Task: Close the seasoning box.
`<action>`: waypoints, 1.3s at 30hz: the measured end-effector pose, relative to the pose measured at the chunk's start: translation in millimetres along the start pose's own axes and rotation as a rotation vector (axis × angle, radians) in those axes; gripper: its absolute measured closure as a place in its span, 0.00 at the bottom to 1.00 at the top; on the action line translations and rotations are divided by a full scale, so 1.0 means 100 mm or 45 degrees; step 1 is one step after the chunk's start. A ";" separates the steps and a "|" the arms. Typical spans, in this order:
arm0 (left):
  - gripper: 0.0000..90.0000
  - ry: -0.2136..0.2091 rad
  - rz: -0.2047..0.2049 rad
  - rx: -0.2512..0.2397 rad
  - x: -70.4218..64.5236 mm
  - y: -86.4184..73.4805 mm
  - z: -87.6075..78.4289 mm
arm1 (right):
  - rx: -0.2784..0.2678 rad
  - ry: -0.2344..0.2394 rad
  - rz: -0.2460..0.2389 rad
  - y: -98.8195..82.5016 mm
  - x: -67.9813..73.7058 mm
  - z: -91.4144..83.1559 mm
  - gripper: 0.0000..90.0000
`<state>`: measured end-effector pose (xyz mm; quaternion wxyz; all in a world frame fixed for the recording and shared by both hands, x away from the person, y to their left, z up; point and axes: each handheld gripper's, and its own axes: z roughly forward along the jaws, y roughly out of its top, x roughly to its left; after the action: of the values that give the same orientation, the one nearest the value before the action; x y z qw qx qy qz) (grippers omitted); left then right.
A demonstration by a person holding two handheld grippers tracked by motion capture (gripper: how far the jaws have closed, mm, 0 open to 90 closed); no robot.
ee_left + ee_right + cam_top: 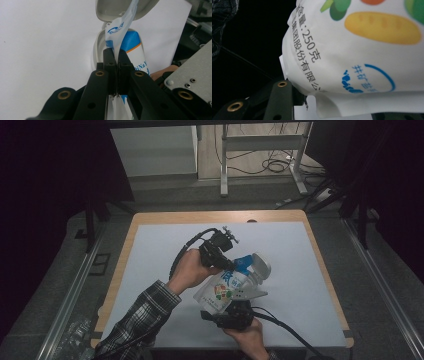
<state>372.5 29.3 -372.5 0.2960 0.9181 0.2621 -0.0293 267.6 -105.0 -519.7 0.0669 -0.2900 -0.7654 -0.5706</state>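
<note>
Pouch point(223, 289) tilted, long axis diagonal, top toward upper right

A white mat point(165, 270) covers the wooden table point(215, 216); cables point(275, 165), seemingly, lie beyond

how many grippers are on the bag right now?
2. The left gripper pinches the bag's top edge, near the open white container. The right gripper holds the bag's bottom, nearest the person.

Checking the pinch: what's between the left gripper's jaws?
The bag's thin top edge, clamped in the shut left gripper, plain in the left gripper view. Behind it sits an open white container.
</note>
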 end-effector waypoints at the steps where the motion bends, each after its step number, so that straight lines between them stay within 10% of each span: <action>1: 0.99 -0.005 -0.007 -0.014 0.01 -0.02 0.00 | 0.002 -0.003 -0.002 0.00 0.00 0.00 0.60; 39: 1.00 -0.101 0.060 -0.357 0.07 -0.42 -0.09 | 0.142 -0.096 -0.077 -0.09 -0.02 -0.05 0.49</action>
<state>357.0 66.8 -388.8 0.4320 0.8717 0.2303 -0.0217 263.3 -111.8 -526.9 0.0369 -0.2838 -0.8064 -0.5175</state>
